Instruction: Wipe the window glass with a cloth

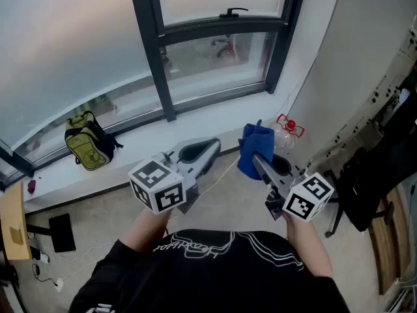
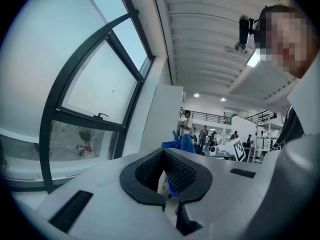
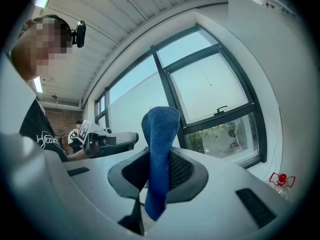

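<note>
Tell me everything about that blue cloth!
The blue cloth looks soft and fuzzy, like a towel. It is folded over and squeezed between the jaws of the right gripper, its rounded top poking up past them, one end hanging below. Nothing else touches it; it is held short of the window.

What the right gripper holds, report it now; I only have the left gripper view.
Observer: The right gripper is clamped on a blue terry cloth, which stands up between its jaws.
Operator: Now check the sill below the glass for clutter.
Observer: A yellow-green backpack sits on the white window sill, towards its left end.
</note>
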Demonstrator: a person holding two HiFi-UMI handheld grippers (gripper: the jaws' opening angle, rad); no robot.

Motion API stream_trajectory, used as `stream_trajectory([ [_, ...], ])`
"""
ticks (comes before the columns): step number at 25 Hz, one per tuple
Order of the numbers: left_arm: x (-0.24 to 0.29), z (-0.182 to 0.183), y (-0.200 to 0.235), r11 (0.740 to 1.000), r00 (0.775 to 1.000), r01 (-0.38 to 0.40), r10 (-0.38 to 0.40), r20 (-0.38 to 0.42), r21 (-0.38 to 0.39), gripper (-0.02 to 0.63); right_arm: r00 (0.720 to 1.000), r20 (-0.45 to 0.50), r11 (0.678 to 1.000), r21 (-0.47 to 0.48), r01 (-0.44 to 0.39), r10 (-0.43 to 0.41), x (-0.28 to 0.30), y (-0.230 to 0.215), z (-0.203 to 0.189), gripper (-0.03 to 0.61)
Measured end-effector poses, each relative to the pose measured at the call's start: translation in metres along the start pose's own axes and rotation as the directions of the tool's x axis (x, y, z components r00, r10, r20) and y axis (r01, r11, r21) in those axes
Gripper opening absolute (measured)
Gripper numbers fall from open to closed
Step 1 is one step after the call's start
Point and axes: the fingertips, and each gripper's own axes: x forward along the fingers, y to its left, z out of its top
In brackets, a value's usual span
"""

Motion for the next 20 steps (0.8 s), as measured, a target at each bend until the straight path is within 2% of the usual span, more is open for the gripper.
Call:
stream_trajectory([
  [14,-0.003,-0.002,0.014,1.0,1.0,-0.003,0.003,0.016,-0.004,0.006,1.0,0.016,1.0,0.021,0.003,-0.003,0.001,-0.004,-0.003,0.063],
  [20,0.022,-0.008,0.03,1.0,1.0,-0.003,0.003,0.005,-0.023,0.006,1.0,0.003,0.999,0.045,0.002,-0.002,0.01,-0.031,-0.009,0.063],
])
